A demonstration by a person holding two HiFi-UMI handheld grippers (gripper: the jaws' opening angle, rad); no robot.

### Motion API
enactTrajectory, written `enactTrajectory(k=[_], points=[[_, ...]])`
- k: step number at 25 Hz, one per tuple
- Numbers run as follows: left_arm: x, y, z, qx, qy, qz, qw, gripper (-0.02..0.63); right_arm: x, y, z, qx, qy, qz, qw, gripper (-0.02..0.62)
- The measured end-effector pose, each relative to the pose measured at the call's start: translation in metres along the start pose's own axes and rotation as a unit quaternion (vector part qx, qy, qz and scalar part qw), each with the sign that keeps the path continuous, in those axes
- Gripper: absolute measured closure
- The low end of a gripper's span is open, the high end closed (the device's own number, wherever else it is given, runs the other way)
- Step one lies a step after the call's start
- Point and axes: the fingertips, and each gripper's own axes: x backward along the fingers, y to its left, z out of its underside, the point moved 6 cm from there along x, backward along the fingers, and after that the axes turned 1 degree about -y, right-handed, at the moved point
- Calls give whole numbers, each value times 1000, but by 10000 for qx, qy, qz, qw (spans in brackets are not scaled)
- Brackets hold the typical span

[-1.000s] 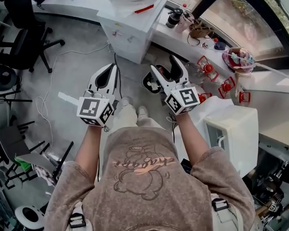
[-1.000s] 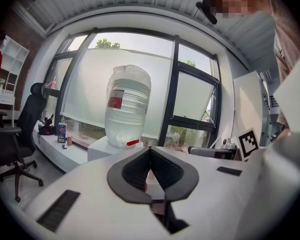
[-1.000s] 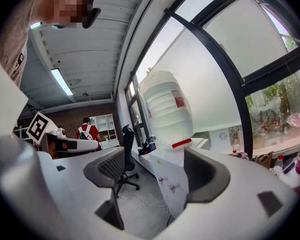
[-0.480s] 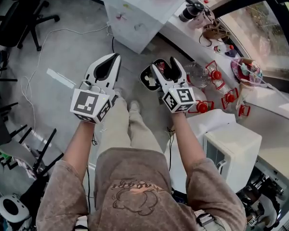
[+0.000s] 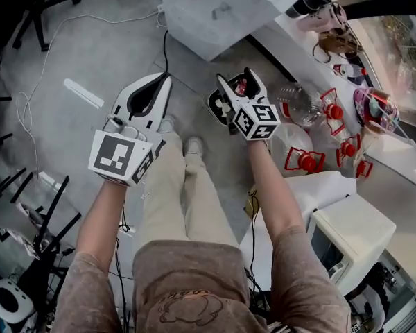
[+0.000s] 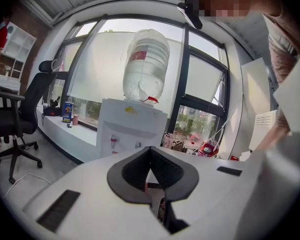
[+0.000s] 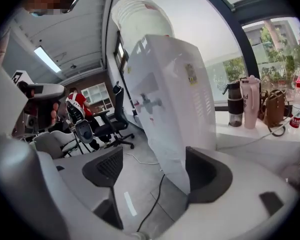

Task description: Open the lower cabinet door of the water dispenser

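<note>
On the grey floor [image 5: 90,47] the dispenser [image 5: 218,9] stands ahead, well apart from the left gripper [image 5: 165,80], pinched together, and the right gripper [image 5: 239,82], spread and empty: approach underway, next a low reach to its hidden lower door.

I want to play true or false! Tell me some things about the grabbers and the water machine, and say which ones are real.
1. The left gripper has its jaws together. True.
2. The right gripper is gripping the water dispenser. False: its jaws stand apart with nothing between them, and it is not touching the dispenser.
3. A big water bottle sits upside down on top of the dispenser. True.
4. The black office chair stands on a desk. False: it stands on the floor.
</note>
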Motion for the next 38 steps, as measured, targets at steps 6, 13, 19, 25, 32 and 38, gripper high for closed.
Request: enactTrajectory(k=[6,13,19,25,32,38], points=[[-11,16,41,65,-35,99,9999,594,-52,-31,47,49,233,191,9995,224],[-28,28,90,81,55,232,9997,594,-99,-64,98,249,640,344,9970,236],[-36,37,120,68,129,359,9993,594,-137,-88,119,218,742,550,9955,239],[-47,45,139,101,184,444,9988,594,-167,-108,130,151,804,710,9941,251],[-57,47,147,45,263,551,9981,594,-184,-123,138,385,1007,721,9916,261],[-60,53,151,118,284,562,9979,594,-192,-130,136,634,1108,647,9897,309]])
